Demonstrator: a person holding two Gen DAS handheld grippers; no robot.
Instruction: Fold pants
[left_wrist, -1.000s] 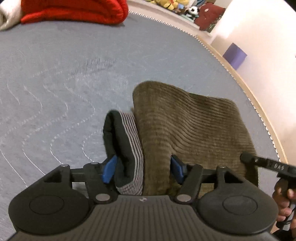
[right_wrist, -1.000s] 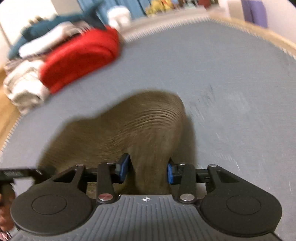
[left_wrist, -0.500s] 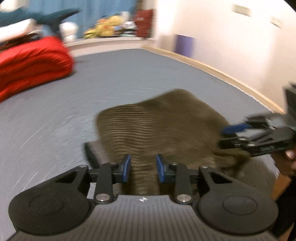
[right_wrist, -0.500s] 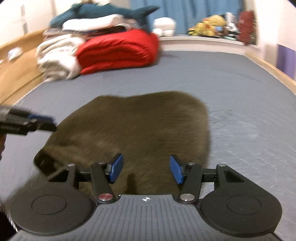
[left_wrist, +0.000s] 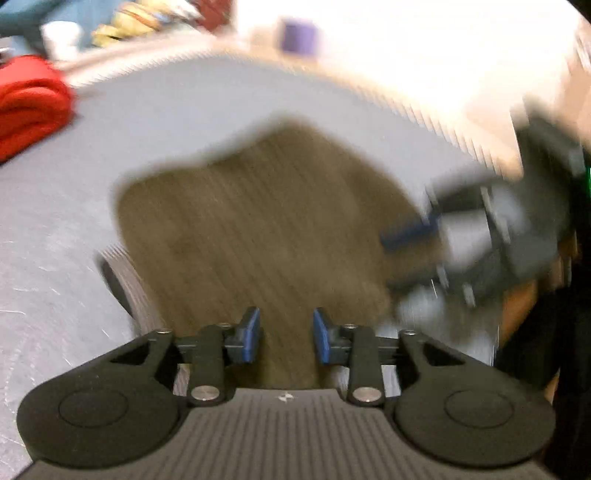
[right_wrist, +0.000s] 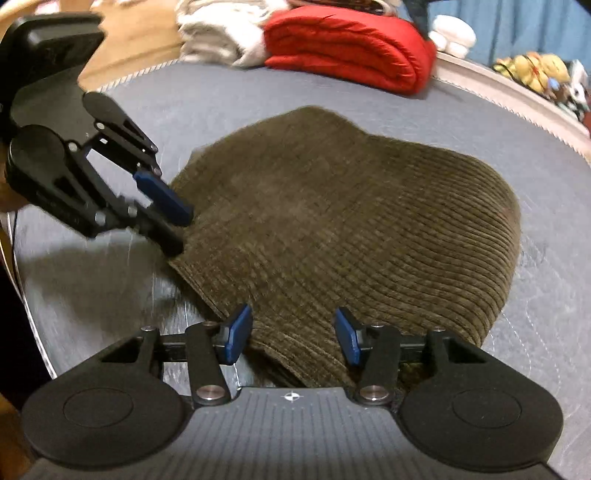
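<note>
The olive-brown corduroy pants lie folded in a compact stack on the grey mattress. In the left wrist view they fill the centre, with a striped lining edge showing at their left side. My left gripper is open, its blue pads on either side of the pants' near edge; it also shows in the right wrist view at the stack's left edge. My right gripper is open over the near edge, and appears blurred in the left wrist view.
A folded red blanket and white and grey linens are piled at the far side of the mattress. Plush toys sit along the far right. The wooden bed rim curves round the left side.
Both grippers have swung round the stack. The left jaws have widened from their narrower gap half a second ago, the right jaws opened from a second ago. The pants lie flat.
</note>
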